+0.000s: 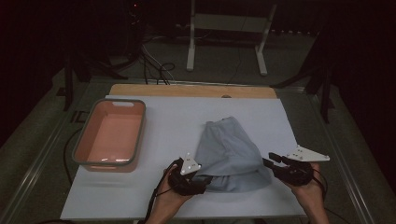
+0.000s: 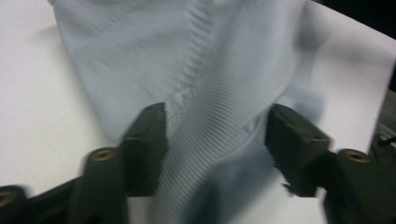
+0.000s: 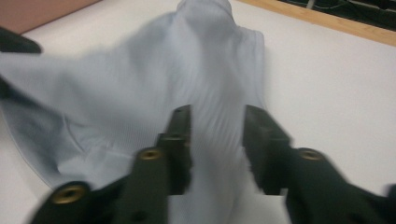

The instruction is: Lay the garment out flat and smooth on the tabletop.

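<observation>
Pale blue ribbed knit garment [image 1: 229, 154]: one item, lying on the white tabletop [image 1: 177, 121] right of centre, folded or bunched into a rough wedge, narrow end far, broad end near. Ribbed band and a seam line are legible in the left gripper view [image 2: 205, 93].

Salmon-pink plastic basin [image 1: 111, 135] with grey rim: one item, far-left of the garment and well apart from it; nothing is seen inside.

Left gripper [image 1: 198, 179]: at the garment's near-left corner. Jaws stand apart with the ribbed fabric running between them; the pads do not appear to press it, so it reads as released.

Right gripper [image 1: 271, 161]: just beside the garment's near-right edge, jaws parted. Its own view looks along the cloth [image 3: 205, 70], which lies beyond and under the jaws; nothing is clamped.

Wooden strip [image 1: 191, 90]: along the table's far edge. White frame stand [image 1: 224, 28] on the floor beyond.

Progress, as judged: the garment seems to be laid down in a compact shape and let go by both tools. Left to do, probably, is a further fold or a transfer to the basin; neither is begun.
</observation>
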### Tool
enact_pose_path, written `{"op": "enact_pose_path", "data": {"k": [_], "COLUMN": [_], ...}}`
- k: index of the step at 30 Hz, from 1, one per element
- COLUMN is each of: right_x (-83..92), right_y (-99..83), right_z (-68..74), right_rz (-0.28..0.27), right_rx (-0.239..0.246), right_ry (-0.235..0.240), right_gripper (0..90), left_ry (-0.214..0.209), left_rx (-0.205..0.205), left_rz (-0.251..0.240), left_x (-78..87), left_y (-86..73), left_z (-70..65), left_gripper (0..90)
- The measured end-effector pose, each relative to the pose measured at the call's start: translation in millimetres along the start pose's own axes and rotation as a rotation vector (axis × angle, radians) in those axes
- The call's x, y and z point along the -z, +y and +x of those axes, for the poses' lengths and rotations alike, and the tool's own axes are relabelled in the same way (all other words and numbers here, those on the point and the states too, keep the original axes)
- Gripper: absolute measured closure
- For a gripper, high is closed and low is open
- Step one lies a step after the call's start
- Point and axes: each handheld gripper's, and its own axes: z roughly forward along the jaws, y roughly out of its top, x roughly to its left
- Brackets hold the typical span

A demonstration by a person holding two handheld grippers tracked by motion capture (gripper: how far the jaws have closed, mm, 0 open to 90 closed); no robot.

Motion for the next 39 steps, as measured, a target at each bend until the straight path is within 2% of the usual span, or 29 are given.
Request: {"op": "enact_pose_path", "data": {"k": [2, 4, 7, 10, 13, 16, 21, 28, 32, 35, 39], "right_x": [-2.2, -3.5, -11.1, -14.9, -18.4, -21.3, -24.7, -28.7, -31.1, -31.9, -32.0], "right_y": [1.1, 1.6, 2.1, 2.5, 2.5, 2.0, 1.0, -1.0, -2.6, -4.0, -5.5], "right_z": [-1.2, -1.2, -2.0, -3.3, -4.9, -6.3, -7.8, -12.8, -15.0, -15.5, -16.0], "right_rz": [0.004, 0.007, 0.009, 0.010, 0.008, 0.018, 0.030, 0.030, 0.037, 0.042, 0.042], "right_rx": [-0.011, -0.012, -0.021, -0.030, -0.034, -0.037, -0.033, -0.049, -0.053, -0.056, -0.060], "right_ry": [0.006, 0.002, -0.016, -0.032, -0.043, -0.053, -0.069, -0.078, -0.081, -0.088, -0.092], "right_gripper": [51.4, 49.7, 44.0, 40.9, 37.5, 36.4, 35.6, 33.0, 31.9, 31.8, 31.8], "left_ry": [-0.007, -0.009, -0.027, -0.012, 0.010, 0.046, 0.077, 0.095, 0.106, 0.114, 0.120], "left_rx": [-0.006, -0.004, 0.011, 0.018, 0.043, 0.063, 0.076, 0.100, 0.110, 0.126, 0.133], "left_rz": [-0.011, -0.024, -0.080, -0.103, -0.113, -0.100, -0.072, -0.058, -0.020, 0.009, 0.033], "left_x": [3.9, 6.2, 15.7, 18.7, 17.7, 12.8, 1.6, -14.4, -26.1, -35.1, -43.0], "left_y": [-0.4, -0.3, 2.5, 6.2, 10.4, 14.1, 17.0, 18.3, 18.0, 16.4, 14.7], "left_z": [-0.7, -0.6, 2.5, 7.9, 17.1, 28.3, 43.7, 56.8, 64.8, 70.7, 73.6], "left_gripper": [31.6, 29.0, 26.4, 24.1, 24.0, 24.2, 26.7, 27.1, 28.2, 25.4, 26.4]}}
